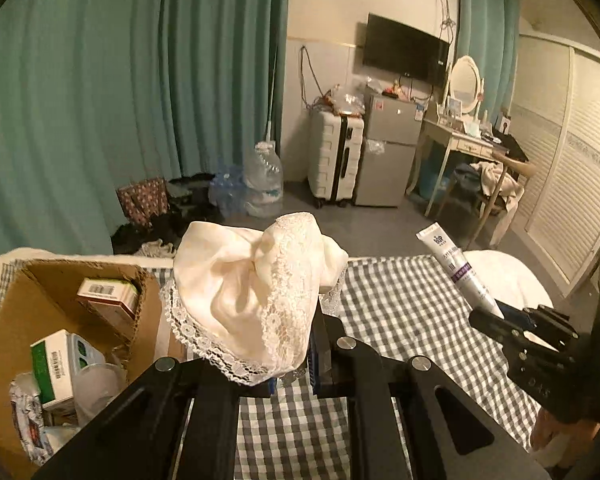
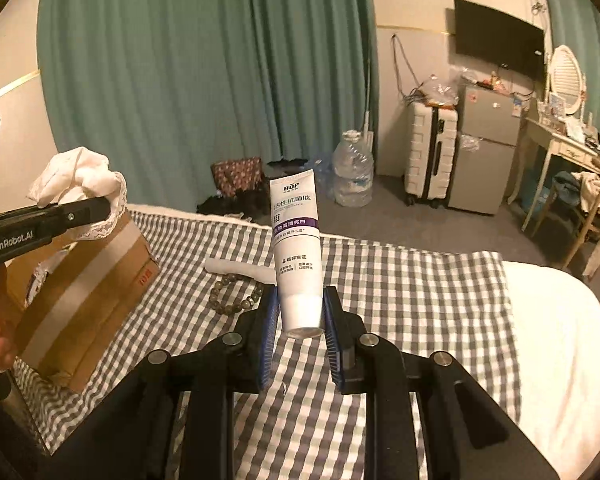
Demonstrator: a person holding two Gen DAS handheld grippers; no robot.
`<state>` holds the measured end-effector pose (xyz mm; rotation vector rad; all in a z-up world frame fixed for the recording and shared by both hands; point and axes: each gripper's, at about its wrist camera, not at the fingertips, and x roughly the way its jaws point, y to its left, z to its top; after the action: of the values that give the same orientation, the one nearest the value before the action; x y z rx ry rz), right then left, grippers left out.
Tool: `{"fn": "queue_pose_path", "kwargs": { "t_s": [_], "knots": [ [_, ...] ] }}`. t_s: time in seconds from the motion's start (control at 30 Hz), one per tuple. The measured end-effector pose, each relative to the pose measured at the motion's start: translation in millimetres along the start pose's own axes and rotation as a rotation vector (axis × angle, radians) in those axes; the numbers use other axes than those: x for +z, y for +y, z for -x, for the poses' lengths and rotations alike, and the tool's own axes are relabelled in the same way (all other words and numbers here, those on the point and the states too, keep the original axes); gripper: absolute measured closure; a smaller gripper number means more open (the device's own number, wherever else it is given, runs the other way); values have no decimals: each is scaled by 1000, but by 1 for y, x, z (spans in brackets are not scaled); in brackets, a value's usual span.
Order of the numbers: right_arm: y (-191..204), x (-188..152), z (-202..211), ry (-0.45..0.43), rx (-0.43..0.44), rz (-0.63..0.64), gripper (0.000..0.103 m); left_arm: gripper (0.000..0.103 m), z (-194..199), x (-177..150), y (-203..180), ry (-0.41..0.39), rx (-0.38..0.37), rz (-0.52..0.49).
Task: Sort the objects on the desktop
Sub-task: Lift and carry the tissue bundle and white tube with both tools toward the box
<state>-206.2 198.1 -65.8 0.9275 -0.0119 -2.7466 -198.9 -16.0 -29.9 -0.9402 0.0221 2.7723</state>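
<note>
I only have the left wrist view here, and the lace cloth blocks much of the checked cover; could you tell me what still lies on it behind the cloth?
Observer: In the right wrist view a beaded bracelet lies on the checked cover, beside the cardboard box.
Operator: Thank you. Is anything else near it?
Observer: Yes, a small white roll lies just beyond the bracelet; what it is I cannot tell.
Operator: And how does the right gripper hold the toothpaste tube?
Observer: The right gripper is shut on the toothpaste tube at its cap end, with the crimped end pointing up.
</note>
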Motion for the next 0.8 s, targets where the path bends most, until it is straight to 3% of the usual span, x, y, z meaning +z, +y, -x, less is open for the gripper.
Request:
{"fn": "queue_pose_path", "kwargs": {
  "t_s": [0.37,0.8],
  "knots": [
    [14,-2,62,-110,8,-13,81,92,55,-12,-26,-62,18,-32],
    [36,4,105,-215,-70,-8,81,92,85,-16,-1,-94,82,-16]
  ]
}}
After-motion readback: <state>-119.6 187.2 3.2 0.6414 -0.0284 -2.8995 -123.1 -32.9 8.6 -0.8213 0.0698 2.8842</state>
